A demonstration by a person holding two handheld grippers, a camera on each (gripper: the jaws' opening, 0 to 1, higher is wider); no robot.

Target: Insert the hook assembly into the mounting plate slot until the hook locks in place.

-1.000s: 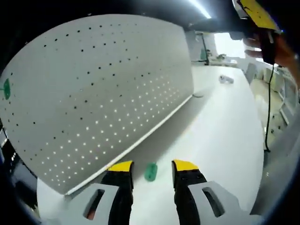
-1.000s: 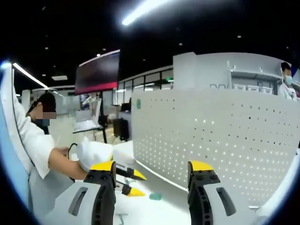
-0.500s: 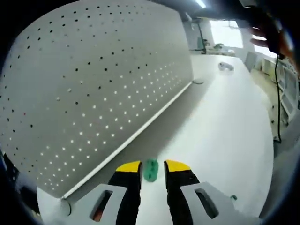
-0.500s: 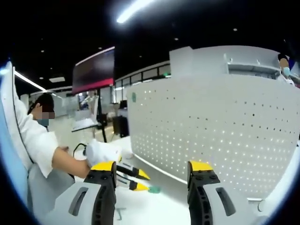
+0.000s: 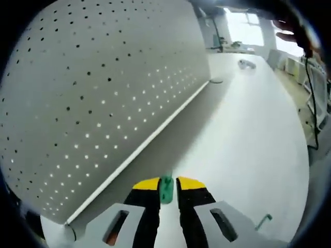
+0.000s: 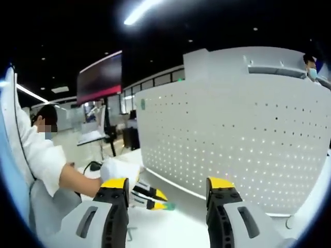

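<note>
In the left gripper view a small green hook piece (image 5: 166, 188) sits between the yellow tips of my left gripper (image 5: 166, 184), which is shut on it just above the white table (image 5: 243, 144). The white perforated mounting plate (image 5: 103, 98) stands upright to the left. My right gripper (image 6: 168, 185) is held up in the air, open, with nothing between its jaws. In the right gripper view the left gripper (image 6: 158, 201) shows low at the left, in a gloved hand (image 6: 119, 170), with the green hook piece (image 6: 168, 206) at its tip near the foot of the mounting plate (image 6: 232, 144).
A small green clip (image 5: 262, 221) lies on the table at the lower right. A pale object (image 5: 246, 64) lies far along the table. A green piece (image 6: 143, 104) hangs high on the plate's left edge. A person in white (image 6: 36, 155) stands at the left.
My left gripper's jaws have shut on the green hook piece, which lay loose between them a second ago. The right gripper stays open.
</note>
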